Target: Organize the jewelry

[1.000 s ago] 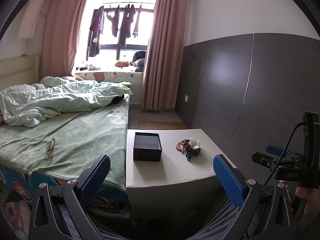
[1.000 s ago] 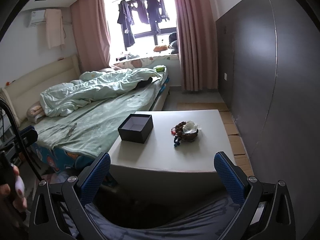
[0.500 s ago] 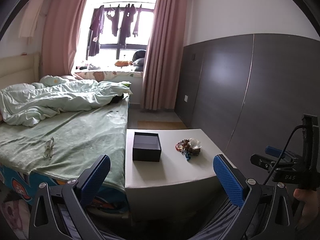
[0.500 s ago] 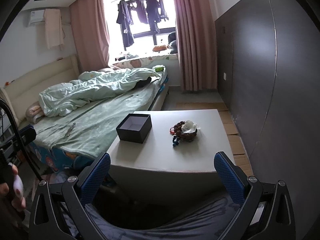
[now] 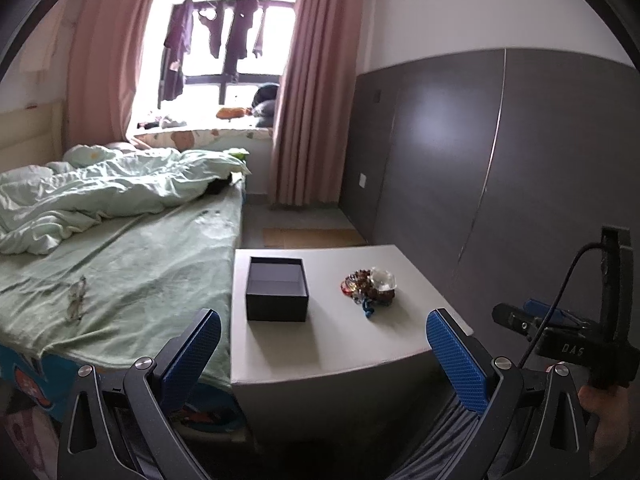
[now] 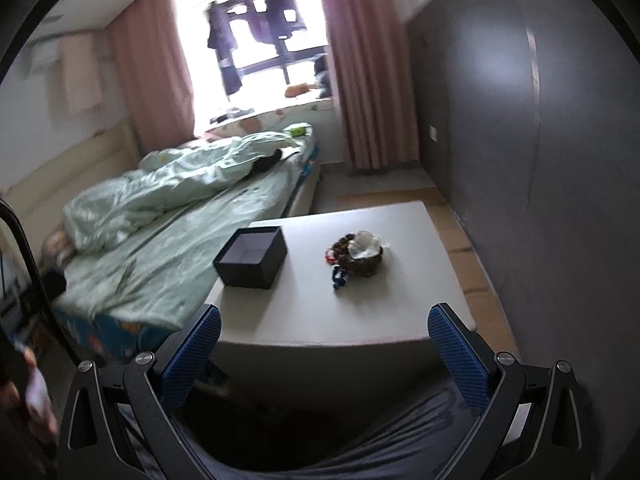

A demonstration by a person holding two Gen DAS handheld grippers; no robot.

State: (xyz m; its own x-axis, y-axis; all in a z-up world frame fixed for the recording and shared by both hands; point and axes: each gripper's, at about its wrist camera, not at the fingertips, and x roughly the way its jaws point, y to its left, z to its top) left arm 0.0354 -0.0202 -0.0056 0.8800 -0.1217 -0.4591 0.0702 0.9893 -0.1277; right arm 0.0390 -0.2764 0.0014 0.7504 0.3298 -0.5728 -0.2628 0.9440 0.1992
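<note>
A dark open box (image 5: 277,289) (image 6: 251,257) stands on the left part of a low white table (image 5: 340,344) (image 6: 360,312). To its right lies a heap of beaded jewelry (image 5: 370,288) (image 6: 355,255) with a clear crystal piece on top and blue beads at its near side. My left gripper (image 5: 323,344) hangs open short of the table's near edge, holding nothing. My right gripper (image 6: 325,340) is open too, also in front of the table and above a lap in dark trousers. The right gripper shows at the right edge of the left wrist view.
A bed with green sheets (image 5: 132,264) (image 6: 168,248) presses against the table's left side; eyeglasses (image 5: 77,298) lie on it. A dark grey wall panel (image 5: 500,168) (image 6: 520,160) runs along the right. A window with pink curtains is at the back.
Both grippers have moved closer to the table, so box and jewelry look larger. The right wrist view has tilted and is blurred from motion.
</note>
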